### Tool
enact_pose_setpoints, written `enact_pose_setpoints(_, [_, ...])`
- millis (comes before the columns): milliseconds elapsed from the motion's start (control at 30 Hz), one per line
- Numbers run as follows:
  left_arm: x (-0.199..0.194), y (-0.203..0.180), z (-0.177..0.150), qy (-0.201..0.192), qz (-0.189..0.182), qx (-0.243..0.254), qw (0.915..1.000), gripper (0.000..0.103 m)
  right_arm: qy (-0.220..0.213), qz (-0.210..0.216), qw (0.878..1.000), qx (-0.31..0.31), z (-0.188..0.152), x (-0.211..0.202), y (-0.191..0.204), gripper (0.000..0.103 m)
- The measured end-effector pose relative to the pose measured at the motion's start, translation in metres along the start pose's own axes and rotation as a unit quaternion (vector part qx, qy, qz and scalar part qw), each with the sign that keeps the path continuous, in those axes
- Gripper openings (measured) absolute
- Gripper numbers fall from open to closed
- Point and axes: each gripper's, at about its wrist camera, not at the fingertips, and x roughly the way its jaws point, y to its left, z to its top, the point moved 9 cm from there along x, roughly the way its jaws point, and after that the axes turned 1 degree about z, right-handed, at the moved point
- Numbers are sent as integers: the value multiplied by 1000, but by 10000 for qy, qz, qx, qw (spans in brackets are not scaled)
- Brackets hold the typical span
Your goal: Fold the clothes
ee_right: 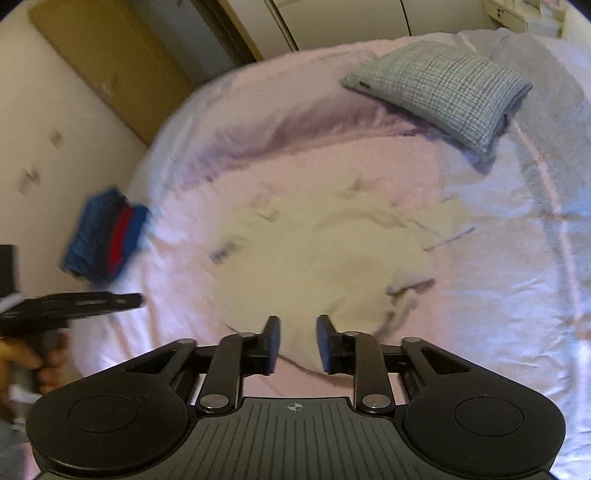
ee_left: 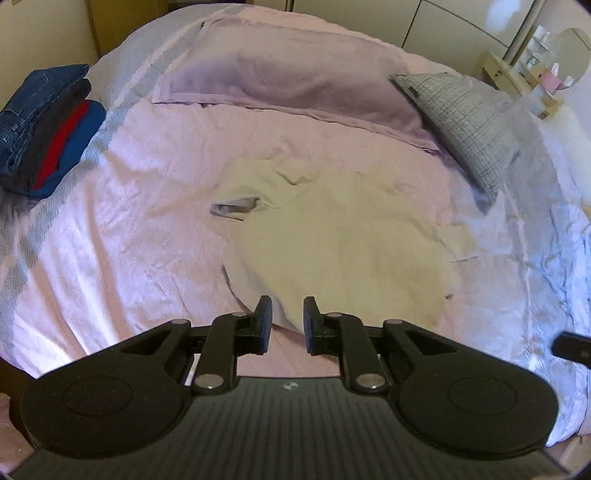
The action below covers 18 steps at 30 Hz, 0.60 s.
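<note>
Two tongs spread, nothing pinched: left tongs point(ee_left: 287, 320), right tongs point(ee_right: 297, 343) | both above near edge of cream garment point(ee_left: 332, 236), lying rumpled mid-bed | pink bedspread point(ee_left: 110, 240) | folded clothes stack point(ee_left: 44, 129) at left edge | checked grey pillow point(ee_left: 465, 129) far right

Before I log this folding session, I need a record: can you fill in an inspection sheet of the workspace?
Surface: bed with pale pink cover, wrinkled.
Job's things: cream garment lying rumpled mid-bed; folded stack of jeans and blue, red clothes at the bed's edge.
Clutter: checked pillow, lilac pillow.
Grippers: left tool open, empty; right tool open, empty, both above the garment's near edge.
Cables: nothing seen.
Surroundings: wardrobe doors, small shelf.
</note>
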Motion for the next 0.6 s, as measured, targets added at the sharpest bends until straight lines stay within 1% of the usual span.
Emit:
enact_pose_setpoints(33, [-6,1,-3,-63,-5,21,10000,15,53,-144,9998,-152,-9,2,4,35])
enact_pose_setpoints(100, [-12,6,-20,-169,82,77,9998,15,150,-397,9978,-517,-27,3,14,39])
enact_pose_setpoints(133, [-14,6,-25,-209,139,109,9996,15,190,-462,9967,-634,-39,1,19,39])
enact_pose_setpoints(200, [-18,5,-35,-270,224,139,9993,15,253,-453,9961,-716,-66,-5,28,40])
enact_pose_setpoints(300, [-23,1,-48,-326,288,149,9989,17,367,-379,9961,-706,-93,-16,29,40])
enact_pose_setpoints(500, [-35,-33,-80,-357,454,343,9977,17,403,-446,9969,-501,-119,-44,0,41])
enact_pose_setpoints(600, [-45,-50,-102,-386,448,417,9974,18,437,-481,9969,-432,-135,-55,-10,41])
